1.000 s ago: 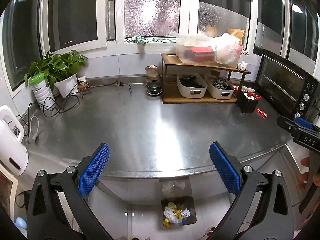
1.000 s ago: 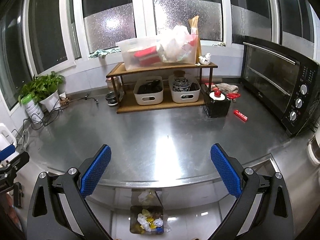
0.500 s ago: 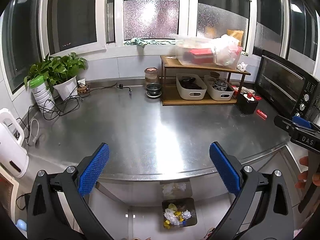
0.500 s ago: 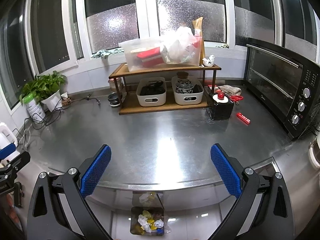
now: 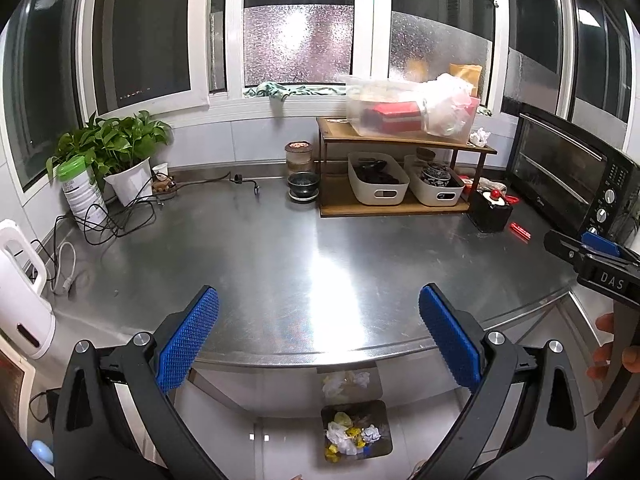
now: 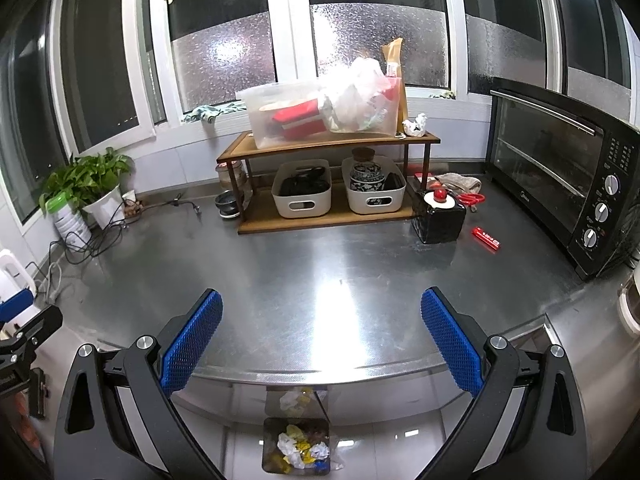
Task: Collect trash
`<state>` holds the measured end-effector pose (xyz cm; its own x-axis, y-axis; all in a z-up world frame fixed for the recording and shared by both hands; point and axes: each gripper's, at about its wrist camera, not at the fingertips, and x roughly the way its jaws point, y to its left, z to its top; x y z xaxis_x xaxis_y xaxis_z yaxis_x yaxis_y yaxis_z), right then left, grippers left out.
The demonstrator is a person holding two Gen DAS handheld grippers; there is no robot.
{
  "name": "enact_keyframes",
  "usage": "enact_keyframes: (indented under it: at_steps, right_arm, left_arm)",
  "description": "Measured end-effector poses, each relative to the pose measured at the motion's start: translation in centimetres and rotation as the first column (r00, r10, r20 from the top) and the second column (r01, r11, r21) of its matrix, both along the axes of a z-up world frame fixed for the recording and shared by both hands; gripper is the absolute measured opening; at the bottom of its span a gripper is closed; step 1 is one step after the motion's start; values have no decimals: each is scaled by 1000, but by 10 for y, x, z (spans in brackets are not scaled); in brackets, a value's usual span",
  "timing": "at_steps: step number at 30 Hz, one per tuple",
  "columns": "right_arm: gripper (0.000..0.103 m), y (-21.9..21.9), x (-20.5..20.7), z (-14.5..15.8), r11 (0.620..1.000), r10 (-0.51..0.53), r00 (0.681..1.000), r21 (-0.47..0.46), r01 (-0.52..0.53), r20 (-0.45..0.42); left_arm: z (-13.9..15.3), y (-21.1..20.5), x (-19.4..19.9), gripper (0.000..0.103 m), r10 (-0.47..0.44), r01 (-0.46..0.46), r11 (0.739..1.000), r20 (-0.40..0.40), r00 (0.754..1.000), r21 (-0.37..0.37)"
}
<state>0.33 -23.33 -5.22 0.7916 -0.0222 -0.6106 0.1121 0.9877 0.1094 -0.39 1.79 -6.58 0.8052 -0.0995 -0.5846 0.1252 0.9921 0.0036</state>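
With the left gripper [image 5: 319, 338] and the right gripper [image 6: 321, 340] both held wide and empty above the near edge of the steel counter [image 6: 320, 264], the crumpled white paper wad [image 6: 415, 125] at the far right of the wooden shelf [image 6: 328, 146] could be nudged off behind by a careless reach.

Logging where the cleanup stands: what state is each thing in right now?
Left tongs: open, empty.
Right tongs: open, empty.
Trash bin: on the floor, uncovered, holding crumpled trash.
Crumpled paper: lying on the wooden shelf top, not collected.
Toaster oven: door shut.
Red wrapper: flat on the counter.
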Motion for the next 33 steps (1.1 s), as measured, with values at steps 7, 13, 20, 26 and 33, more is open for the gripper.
enact_keyframes:
  at_steps: [7,13,20,26,33]
  right_arm:
    - [100,-4,2,0,1000,-7,1000,6,7,0]
    - [100,-5,2,0,1000,-7,1000,10,7,-3]
    - [100,-5,5,-1,1000,-1,1000,17,1,-7]
    - [100,-5,7,0,1000,3,1000,19,-3,-6]
    - [100,-4,6,-1,1000,2,1000,20,-2,-6]
  left_arm:
    - [1,-1,1,95,2,-2,1000,9,1000,6]
    - [0,-1,1,95,-1,1,1000,4,1000,5]
    - [0,0,3,95,3,-3,1000,3,1000,3]
    - [1,1,3,95,5,-5,1000,6,1000,-1]
    - [1,3,3,95,7,-7,1000,6,1000,-3]
